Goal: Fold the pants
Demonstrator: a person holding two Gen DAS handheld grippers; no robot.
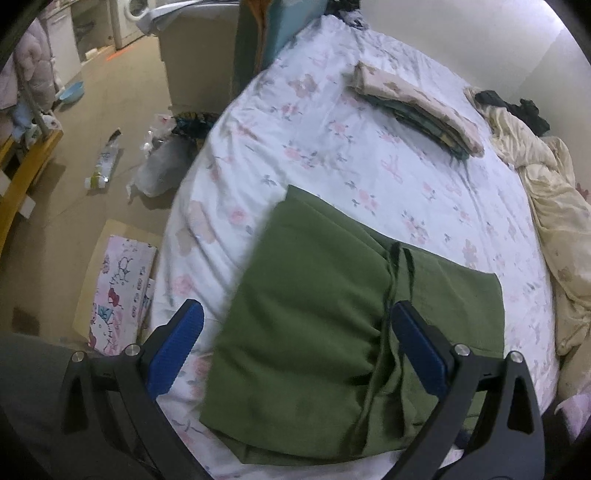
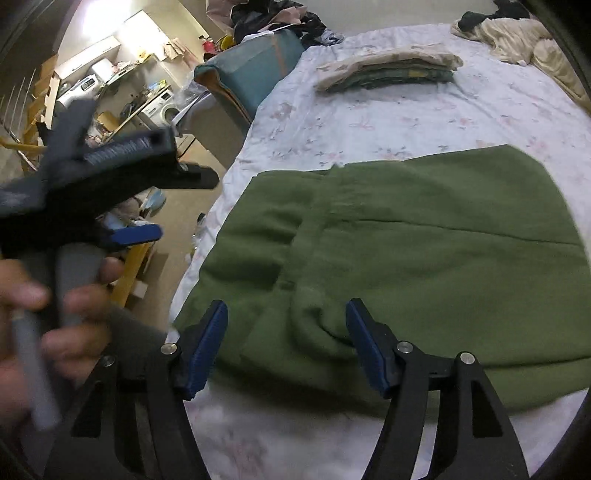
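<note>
your right claw stands spread, its blue pads wide apart with nothing pinched between them; it hovers over the near edge of the green pants, where a soft bulge of cloth sits between the two fingers without touching either pad. your left claw is also spread wide, holding nothing, and points down over the same pants, with one pad over the sheet at the left and the other above the green cloth near a dark seam that runs down the middle.

in the right wrist view your left claw shows blurred at the left edge, off the side of the bed, with your hand wrapped around its grey handle.

the pants lie folded into a broad flat block on the near part of the bed, on a white sheet with pink flowers. one layer lies over another, so the left part sits higher than the right.

further up the bed, well apart from the pants, a stack of folded clothes rests on the sheet, a pale flowered piece on top and darker ones under it. a crumpled cream blanket runs along the right side of the bed by the wall. past the left edge, the floor holds a pink cartoon box, a blue basin and scattered bits, and a washing machine stands at the far wall.
</note>
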